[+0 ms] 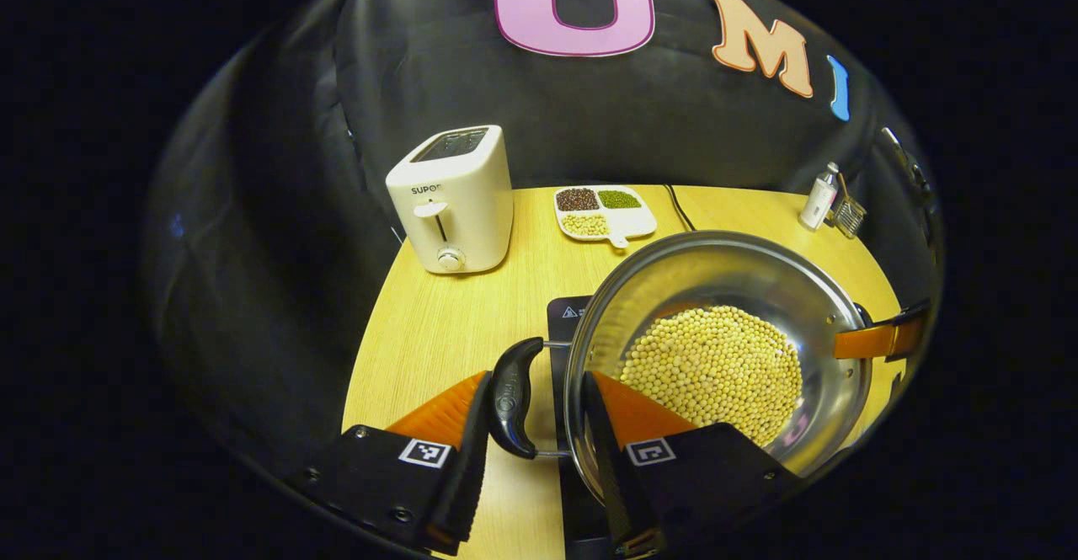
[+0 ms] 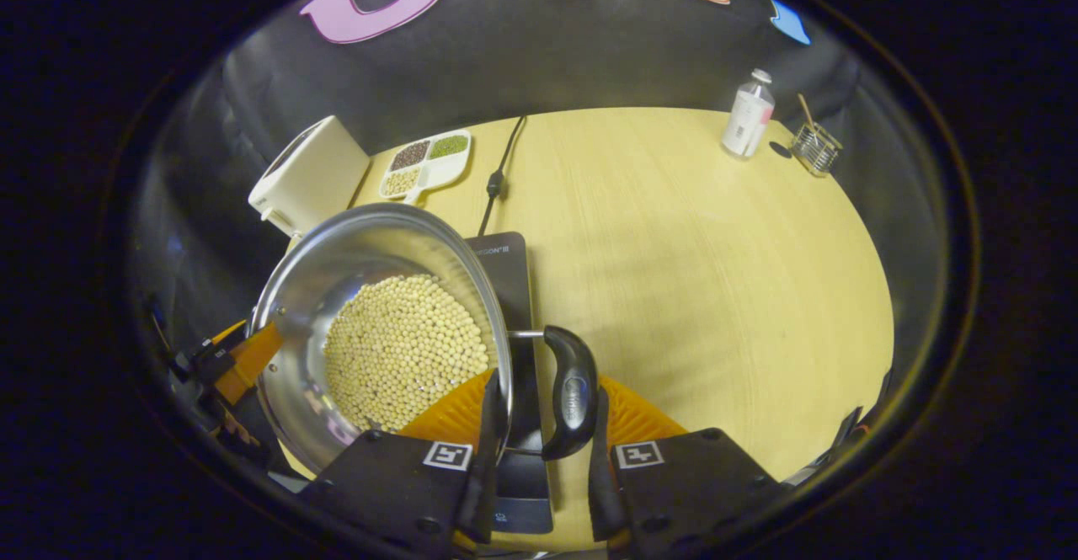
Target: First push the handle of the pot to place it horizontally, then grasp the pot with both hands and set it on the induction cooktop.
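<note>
Both grippers, left (image 1: 532, 425) and right (image 2: 539, 434), clench the pot (image 1: 716, 349) handles; next, lower it level onto the cooktop (image 2: 509, 282).

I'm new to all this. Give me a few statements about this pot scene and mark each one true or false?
1. The pot holds pale round beans. True.
2. The pot is empty. False: beans cover its bottom.
3. Each hand-held gripper, left and right, has a pot handle between its fingers. True.
4. The toaster is black. False: it is white.
5. A divided dish of three kinds of beans sits beside the toaster. True.
6. The bottle lies flat. False: it stands upright.
</note>
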